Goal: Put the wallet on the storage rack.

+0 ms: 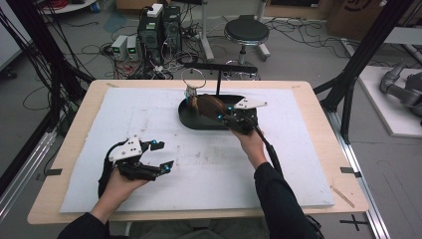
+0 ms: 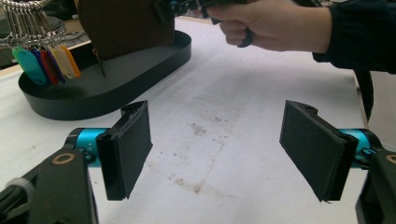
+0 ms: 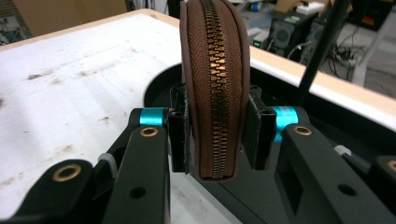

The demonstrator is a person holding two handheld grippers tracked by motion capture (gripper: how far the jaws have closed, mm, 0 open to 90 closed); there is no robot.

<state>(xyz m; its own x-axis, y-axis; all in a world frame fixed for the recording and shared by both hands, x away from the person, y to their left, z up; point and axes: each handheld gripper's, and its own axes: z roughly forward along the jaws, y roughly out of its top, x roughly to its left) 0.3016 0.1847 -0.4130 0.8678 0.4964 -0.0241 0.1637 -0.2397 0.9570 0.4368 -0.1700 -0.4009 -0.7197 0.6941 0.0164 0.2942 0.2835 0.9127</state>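
Pouch in right tongs above tray rim.

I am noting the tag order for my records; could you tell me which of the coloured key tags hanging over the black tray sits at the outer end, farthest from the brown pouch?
The teal tag; the red, cream and orange ones hang nearer the pouch.

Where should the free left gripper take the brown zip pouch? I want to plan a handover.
Judging by its pose, grip the brown zip pouch across its flat faces on the free end beyond the right gripper, coming from the tray's open side; the zip edge is narrow and curved.
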